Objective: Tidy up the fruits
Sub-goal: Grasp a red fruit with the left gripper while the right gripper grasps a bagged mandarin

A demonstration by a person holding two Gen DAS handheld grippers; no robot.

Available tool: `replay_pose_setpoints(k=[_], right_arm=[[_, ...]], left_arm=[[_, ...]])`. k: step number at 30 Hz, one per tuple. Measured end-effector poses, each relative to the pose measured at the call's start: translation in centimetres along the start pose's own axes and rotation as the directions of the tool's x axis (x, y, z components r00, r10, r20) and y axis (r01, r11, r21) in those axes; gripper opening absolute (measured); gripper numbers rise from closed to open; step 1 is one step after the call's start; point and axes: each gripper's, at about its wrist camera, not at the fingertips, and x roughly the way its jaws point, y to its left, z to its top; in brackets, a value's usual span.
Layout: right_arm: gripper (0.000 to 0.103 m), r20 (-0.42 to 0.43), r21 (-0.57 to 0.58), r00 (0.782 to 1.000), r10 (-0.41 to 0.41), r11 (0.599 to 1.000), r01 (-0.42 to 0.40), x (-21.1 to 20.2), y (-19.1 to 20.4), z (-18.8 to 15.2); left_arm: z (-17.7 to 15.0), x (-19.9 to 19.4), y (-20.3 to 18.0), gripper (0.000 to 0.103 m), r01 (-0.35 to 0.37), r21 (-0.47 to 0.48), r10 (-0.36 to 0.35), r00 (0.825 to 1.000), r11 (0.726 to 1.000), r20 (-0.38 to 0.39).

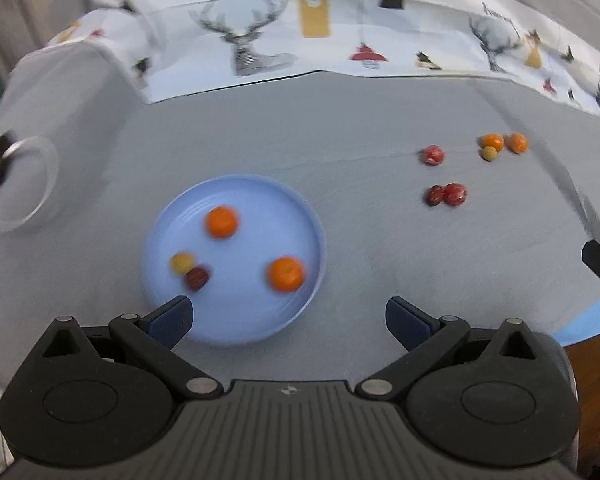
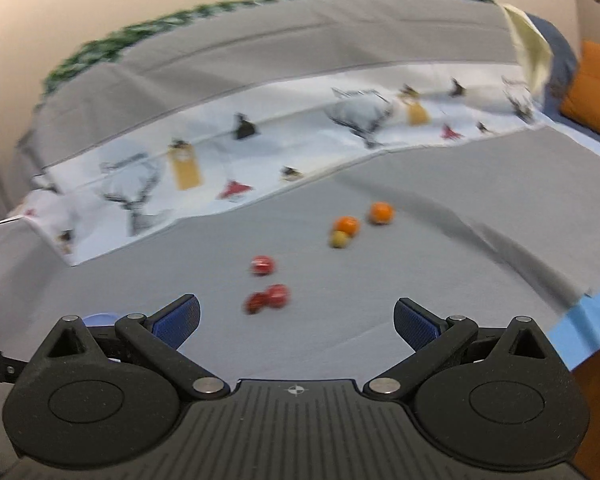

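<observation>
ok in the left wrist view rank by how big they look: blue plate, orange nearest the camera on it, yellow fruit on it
1. blue plate
2. orange
3. yellow fruit

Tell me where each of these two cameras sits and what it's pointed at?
Left wrist: sits on the left gripper, looking down and forward at a blue plate holding four fruits; its own open fingers show, and the other gripper's tip at the right edge.
Right wrist: sits on the right gripper, facing loose fruit on the grey cloth; its open fingers show.
Shared: the touching red pair, the grey cloth and the deer-print cloth.
</observation>
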Motion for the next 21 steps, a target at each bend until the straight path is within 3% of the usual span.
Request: replay_pose_setpoints(k=[5, 11, 17, 21], right_arm=[[0.102, -0.012, 0.025, 0.998, -0.058, 0.998, 0.059, 5.9, -3.0, 2.2], [0.102, -0.009, 0.017, 0.988, -0.156, 0.988, 0.156, 14.7, -6.2, 5.0], [0.102, -0.025, -0.022, 0.961, -0.275, 0.961, 0.275, 24.8, -8.6, 6.7], [0.102, -0.056, -0.062, 0.965, -0.255, 0.966, 0.251, 30.3, -8.8, 7.1]], left_arm=[[4.5, 4.7, -4.9, 0.103, 0.017, 0.087, -0.018, 1.0, 0.996, 0.012], [10.8, 11.2, -10.0, 0.103, 0.037, 0.125, -0.041, 0.999, 0.992, 0.036], [15.3, 18.8, -14.2, 0.103, 0.165, 0.133, -0.16, 0.986, 0.977, -0.05], [16.4, 22.3, -16.1, 0.103, 0.152, 0.166, -0.142, 0.988, 0.974, -0.067]])
